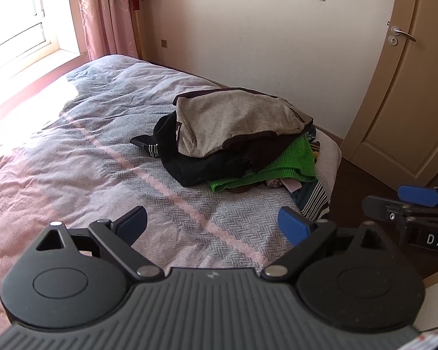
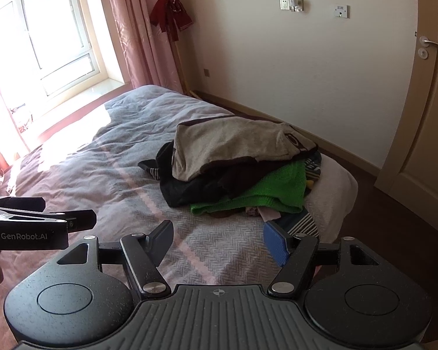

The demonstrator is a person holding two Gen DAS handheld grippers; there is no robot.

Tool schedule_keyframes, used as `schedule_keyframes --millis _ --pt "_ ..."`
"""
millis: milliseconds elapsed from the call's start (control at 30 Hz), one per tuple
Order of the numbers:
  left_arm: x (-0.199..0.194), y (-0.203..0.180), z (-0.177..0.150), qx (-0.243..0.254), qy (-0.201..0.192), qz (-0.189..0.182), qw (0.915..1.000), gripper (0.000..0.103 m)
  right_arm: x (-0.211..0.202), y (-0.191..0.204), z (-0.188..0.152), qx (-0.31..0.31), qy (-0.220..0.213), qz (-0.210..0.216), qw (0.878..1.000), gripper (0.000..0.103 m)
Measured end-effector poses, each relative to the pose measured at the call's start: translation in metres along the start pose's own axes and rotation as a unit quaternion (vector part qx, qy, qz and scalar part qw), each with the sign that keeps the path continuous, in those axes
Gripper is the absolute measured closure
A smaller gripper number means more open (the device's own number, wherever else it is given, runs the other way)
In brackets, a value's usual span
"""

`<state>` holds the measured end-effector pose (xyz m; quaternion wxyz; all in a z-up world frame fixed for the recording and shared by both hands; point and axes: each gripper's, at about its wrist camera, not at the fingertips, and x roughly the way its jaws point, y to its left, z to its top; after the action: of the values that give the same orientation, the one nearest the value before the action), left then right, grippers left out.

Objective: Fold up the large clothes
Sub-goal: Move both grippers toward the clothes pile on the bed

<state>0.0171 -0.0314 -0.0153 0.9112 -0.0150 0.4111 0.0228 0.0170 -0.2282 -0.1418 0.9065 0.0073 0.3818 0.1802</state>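
Left wrist view: the left hand-held gripper (image 1: 212,225) hangs over the bed (image 1: 73,151), jaws spread wide and holding nothing. A pile of clothes (image 1: 236,140) sits near the bed's far right edge, a grey garment (image 1: 233,119) on top, a green one (image 1: 295,160) beneath.

Right wrist view: the right hand-held gripper (image 2: 217,243) is likewise spread and empty, short of the pile; the left one shows at the left edge.
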Motion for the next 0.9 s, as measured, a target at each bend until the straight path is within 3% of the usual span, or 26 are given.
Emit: schedule_keyframes --millis 533,900 --pt "0.008 0.004 0.008 0.012 0.012 -0.01 0.9998 0.008 0.003 0.002 0.005 0.017 0.011 -0.014 1.0 0.038" --pt "0.022 0.036 0.021 0.028 0.024 -0.04 0.9985 0.008 0.017 0.026 0.011 0.043 0.014 -0.047 0.998 0.038"
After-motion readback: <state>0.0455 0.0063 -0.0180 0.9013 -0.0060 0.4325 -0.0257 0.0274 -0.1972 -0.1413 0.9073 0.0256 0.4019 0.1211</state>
